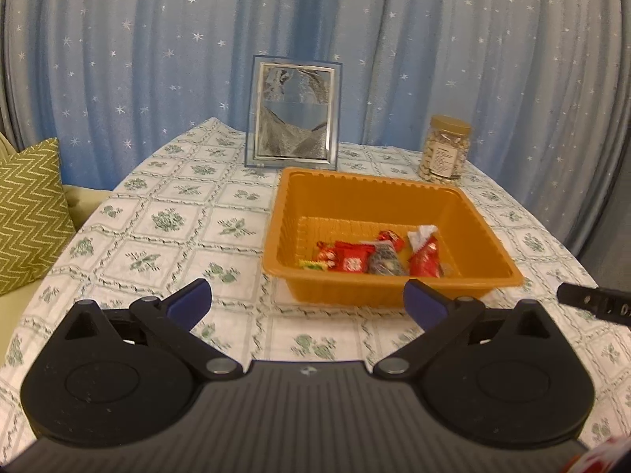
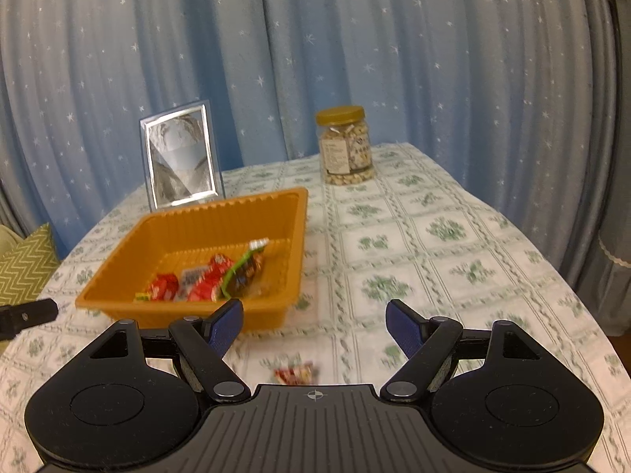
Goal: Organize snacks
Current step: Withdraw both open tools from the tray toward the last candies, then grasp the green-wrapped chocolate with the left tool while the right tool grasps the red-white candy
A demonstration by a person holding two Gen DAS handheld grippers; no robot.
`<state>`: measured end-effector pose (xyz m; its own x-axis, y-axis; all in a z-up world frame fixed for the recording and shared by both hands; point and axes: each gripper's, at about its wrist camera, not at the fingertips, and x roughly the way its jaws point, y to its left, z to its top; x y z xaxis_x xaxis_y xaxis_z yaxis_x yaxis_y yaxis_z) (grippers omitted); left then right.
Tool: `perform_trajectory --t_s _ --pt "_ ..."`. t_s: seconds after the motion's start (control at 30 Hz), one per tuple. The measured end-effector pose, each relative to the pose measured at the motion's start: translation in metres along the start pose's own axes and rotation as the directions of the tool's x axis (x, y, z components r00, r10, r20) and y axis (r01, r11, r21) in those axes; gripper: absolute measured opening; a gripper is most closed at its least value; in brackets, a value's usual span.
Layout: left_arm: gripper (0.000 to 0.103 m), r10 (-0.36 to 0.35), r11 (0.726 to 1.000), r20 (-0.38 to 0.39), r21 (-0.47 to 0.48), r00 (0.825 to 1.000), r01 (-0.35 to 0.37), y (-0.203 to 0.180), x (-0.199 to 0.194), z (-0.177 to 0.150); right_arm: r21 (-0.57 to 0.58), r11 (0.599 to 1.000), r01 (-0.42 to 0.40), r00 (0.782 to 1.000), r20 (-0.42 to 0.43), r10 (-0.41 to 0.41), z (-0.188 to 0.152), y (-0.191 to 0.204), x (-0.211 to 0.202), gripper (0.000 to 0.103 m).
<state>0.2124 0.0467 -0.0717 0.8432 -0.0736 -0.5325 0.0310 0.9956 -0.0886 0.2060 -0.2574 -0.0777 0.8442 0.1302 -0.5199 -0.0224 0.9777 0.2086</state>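
A cushion (image 1: 27, 213) is sitting at far left, off the table (image 1: 165, 244) and out of the work. The left gripper (image 1: 307, 301) is hovering with jaws wide apart and nothing between them, aimed at the tray's near wall, likely standing by. The frame (image 1: 292, 116) is standing upright behind the tray (image 1: 394, 193), touching nothing. The tray is holding a cluster of wrapped snacks (image 1: 378, 258) against its near side, so most of the sorting appears done. The right gripper (image 2: 314, 325) is also hovering open and empty, pointed at bare cloth just right of the tray. One wrapped snack (image 2: 296, 374) is lying on the cloth below and between its fingers, blurred; it looks to be the piece left to collect, which would explain the spread jaws. The jar (image 2: 346, 146) is standing capped at the far right — well apart from the tray.
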Motion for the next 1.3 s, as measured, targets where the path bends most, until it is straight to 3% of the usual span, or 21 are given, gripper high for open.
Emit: perform_trajectory --t_s 0.3,0.57,0.73,1.3 --pt "0.103 -0.051 0.998 -0.060 0.019 0.997 0.052 -0.020 -0.006 -0.031 -0.026 1.000 0.005 0.996 -0.091 -0.007 -0.038 -0.006 0.002 0.079" --pt "0.102 -0.079 0.996 -0.124 0.035 0.989 0.084 -0.039 0.005 -0.054 -0.048 0.999 -0.001 0.994 -0.107 -0.004 -0.044 -0.004 0.009 0.079" --pt "0.096 -0.088 0.995 -0.144 0.041 0.986 0.094 -0.049 0.013 -0.061 -0.040 0.999 0.002 0.993 -0.114 -0.007 -0.044 -0.006 0.013 0.079" --pt "0.041 -0.092 0.991 -0.191 0.076 0.977 0.108 -0.062 0.038 -0.069 -0.042 0.999 0.006 0.995 -0.103 -0.010 -0.040 -0.005 0.022 0.079"
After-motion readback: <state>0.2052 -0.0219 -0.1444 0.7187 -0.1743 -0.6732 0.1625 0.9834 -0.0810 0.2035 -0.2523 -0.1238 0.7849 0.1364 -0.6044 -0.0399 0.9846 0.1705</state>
